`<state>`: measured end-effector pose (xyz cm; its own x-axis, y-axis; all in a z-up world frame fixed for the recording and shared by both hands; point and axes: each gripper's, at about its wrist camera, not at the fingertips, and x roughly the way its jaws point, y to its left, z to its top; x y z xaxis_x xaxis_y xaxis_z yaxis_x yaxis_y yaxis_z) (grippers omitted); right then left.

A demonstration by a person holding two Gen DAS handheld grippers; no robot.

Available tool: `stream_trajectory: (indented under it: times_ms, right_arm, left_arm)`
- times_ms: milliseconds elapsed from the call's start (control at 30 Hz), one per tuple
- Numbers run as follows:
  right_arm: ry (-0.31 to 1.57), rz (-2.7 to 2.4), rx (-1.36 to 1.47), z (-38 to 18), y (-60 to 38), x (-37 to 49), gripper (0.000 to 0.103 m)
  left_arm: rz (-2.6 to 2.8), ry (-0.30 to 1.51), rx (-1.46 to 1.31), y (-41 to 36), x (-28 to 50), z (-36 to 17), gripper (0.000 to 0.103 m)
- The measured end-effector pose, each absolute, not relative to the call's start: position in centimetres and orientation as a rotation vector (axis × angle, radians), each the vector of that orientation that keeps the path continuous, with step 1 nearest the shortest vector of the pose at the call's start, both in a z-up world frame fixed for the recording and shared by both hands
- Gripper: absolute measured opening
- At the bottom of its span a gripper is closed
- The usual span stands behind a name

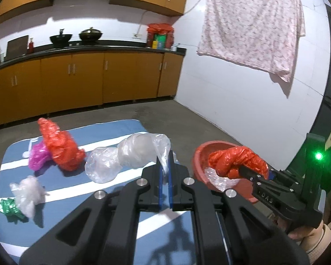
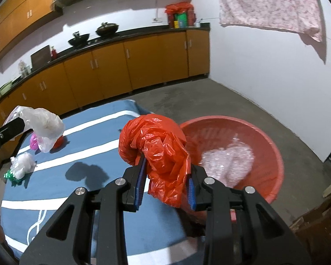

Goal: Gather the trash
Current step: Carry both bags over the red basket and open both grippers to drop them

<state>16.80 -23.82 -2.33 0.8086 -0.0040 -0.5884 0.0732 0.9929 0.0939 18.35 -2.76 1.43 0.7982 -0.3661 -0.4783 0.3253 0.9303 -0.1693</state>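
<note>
Right claw (image 2: 166, 174): clamped on a crumpled red bag (image 2: 154, 145), held in the air just short of the basin's near rim.
Left claw (image 1: 165, 172): pinched shut on a corner of a clear bag (image 1: 141, 150), which trails away to the left above the desk.
Basin (image 2: 273, 154): red, on the floor just right of the desk, ahead and right of both claws; the right one is nearer; bubble wrap (image 2: 227, 154) lies inside.
Desk (image 1: 94, 198): blue striped cloth; white wad (image 1: 27, 190), green scrap (image 1: 8, 207), pink bag (image 1: 36, 156) and another red bag (image 1: 59, 148) wait.
Path: nothing seems to block the way to the basin.
</note>
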Motion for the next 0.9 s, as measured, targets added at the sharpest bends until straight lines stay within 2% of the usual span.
stream_trajectory:
  times_ms: [900]
  right_arm:
    - [0.587,-0.311,0.298,-3.4,-35.1,15.8,0.032]
  left_arm:
    - [-0.684,0.584,0.024,-18.6,20.1,-1.7,0.005]
